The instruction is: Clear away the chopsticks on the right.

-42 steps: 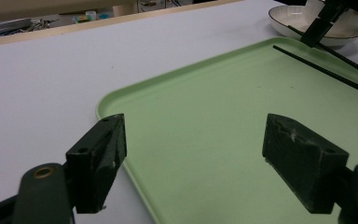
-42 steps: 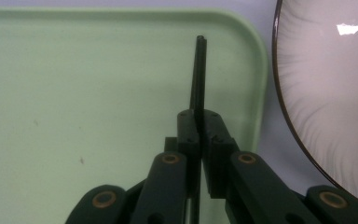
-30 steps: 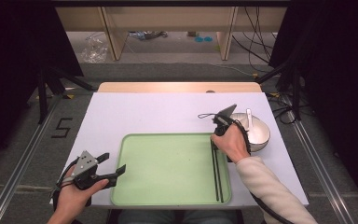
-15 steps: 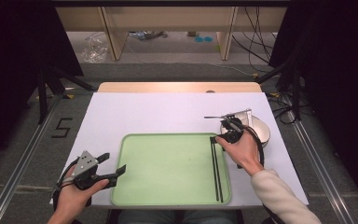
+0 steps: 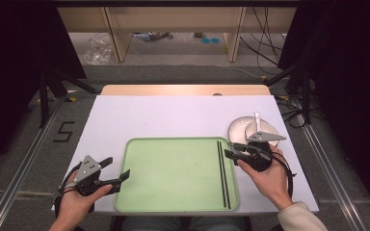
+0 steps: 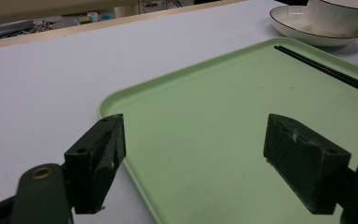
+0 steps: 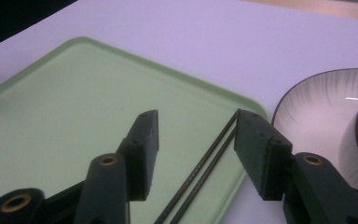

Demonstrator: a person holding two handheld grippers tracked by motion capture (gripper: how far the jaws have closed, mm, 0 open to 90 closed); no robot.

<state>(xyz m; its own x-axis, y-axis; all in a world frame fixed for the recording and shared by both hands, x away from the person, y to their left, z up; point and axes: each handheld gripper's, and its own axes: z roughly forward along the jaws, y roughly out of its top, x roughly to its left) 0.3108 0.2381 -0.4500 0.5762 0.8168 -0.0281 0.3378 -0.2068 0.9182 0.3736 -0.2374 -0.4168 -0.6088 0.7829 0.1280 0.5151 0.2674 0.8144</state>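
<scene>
Step now: the chopsticks point(image 5: 223, 172) lie flat on the green tray point(image 5: 173, 173), near its right edge, side by side and touching. It looks like they have just been put down there, so that part of the job seems done.

Right tool point(image 5: 235, 155): it sits just right of the chopsticks, at their far end. Its jaws have just been opening and now stand wide apart. In the right gripper view the chopsticks point(image 7: 205, 168) run along the tray between the two jaws, but the pads do not press on them. The tool holds nothing.

Left tool point(image 5: 118, 169): it rests at the left edge of the tray. Its jaws are wide open with nothing held. In the left gripper view there is just bare tray point(image 6: 205, 140) between them.

Other things: a white plate point(image 5: 241, 129) sits on the desk point(image 5: 164, 115) just past the tray's far right corner. A bowl point(image 5: 262, 130) with a white spoon point(image 5: 257, 120) in it stands on the plate. They are near the right tool.

Next move, my guess: the right tool should go to the bowl or the plate, grab its rim, and lift it onto the tray.

Take care: the bowl is stacked on the plate and has a spoon inside, so it could slide or tip. Move slowly and keep it level. Do not bump the chopsticks.
</scene>
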